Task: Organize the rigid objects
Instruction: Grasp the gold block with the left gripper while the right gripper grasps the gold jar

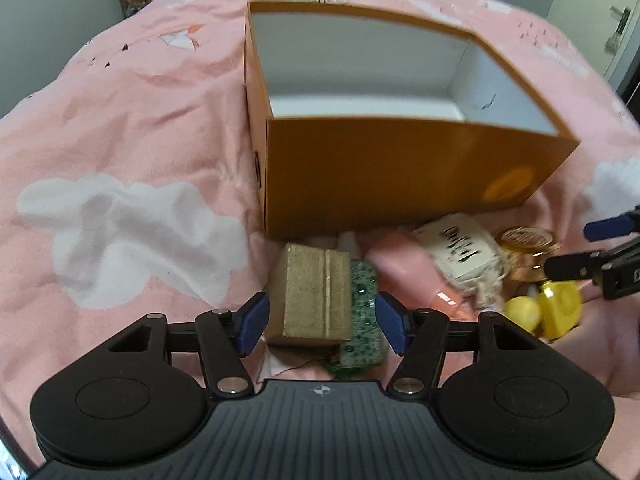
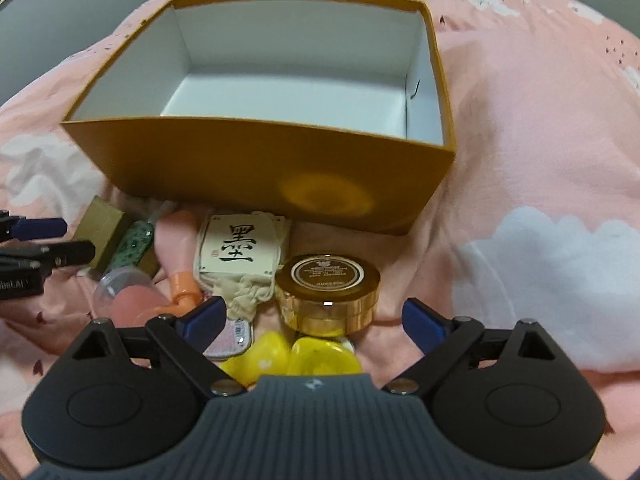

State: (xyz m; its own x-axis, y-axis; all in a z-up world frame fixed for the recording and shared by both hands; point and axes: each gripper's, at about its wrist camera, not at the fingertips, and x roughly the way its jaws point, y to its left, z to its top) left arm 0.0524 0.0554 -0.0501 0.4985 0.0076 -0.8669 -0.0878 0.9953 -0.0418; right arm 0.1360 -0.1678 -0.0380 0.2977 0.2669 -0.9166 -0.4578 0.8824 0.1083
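With the orange box [image 2: 256, 160] empty, the left gripper [image 1: 318, 316] straddles the gold box [image 1: 312, 296], jaws not yet gripping, while the right gripper [image 2: 316, 320] gapes wide over the gold tin [image 2: 328, 292]

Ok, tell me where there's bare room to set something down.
The orange box shows a bare white floor. The pink bedspread is free left of the box, and also right of the box and gold round tin. Crowded: the strip in front of the box, from the gold block to the yellow pieces.
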